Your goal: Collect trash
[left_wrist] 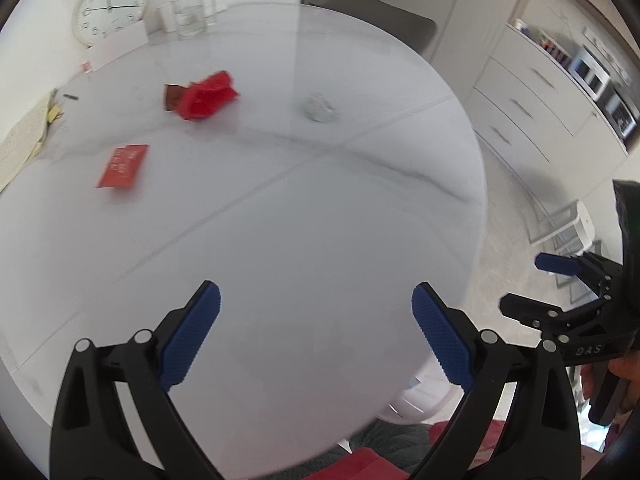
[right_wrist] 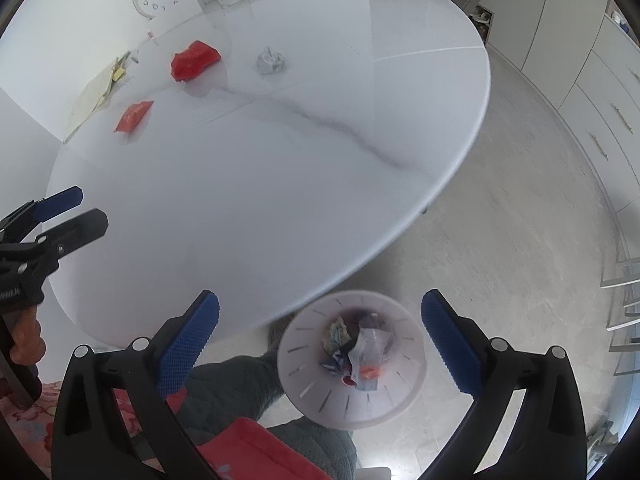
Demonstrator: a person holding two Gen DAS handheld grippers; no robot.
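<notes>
Right wrist view looks down past the right gripper [right_wrist: 320, 336], its blue ribbed pads spread wide with nothing between them, onto a white slotted plastic waste bin [right_wrist: 304, 376] on the pale floor just beside the table's near edge. Crumpled wrappers and scraps [right_wrist: 356, 352] lie inside the bin. A person's grey quilted trouser leg [right_wrist: 240, 384] sits next to it.

Left wrist view shows the left gripper [left_wrist: 316, 320] above the round white marble-look table [left_wrist: 280, 240], its jaws likewise spread and empty. Farther across the tabletop lie a flat red rectangular packet [left_wrist: 122, 166], a crumpled red wrapper [left_wrist: 208, 96] touching a small brown piece [left_wrist: 174, 96], and a crumpled ball of clear plastic [left_wrist: 318, 107], all well apart from both grippers. At the far edge stand a round white wall clock [left_wrist: 110, 8] and a clear glass container [left_wrist: 190, 16].
</notes>
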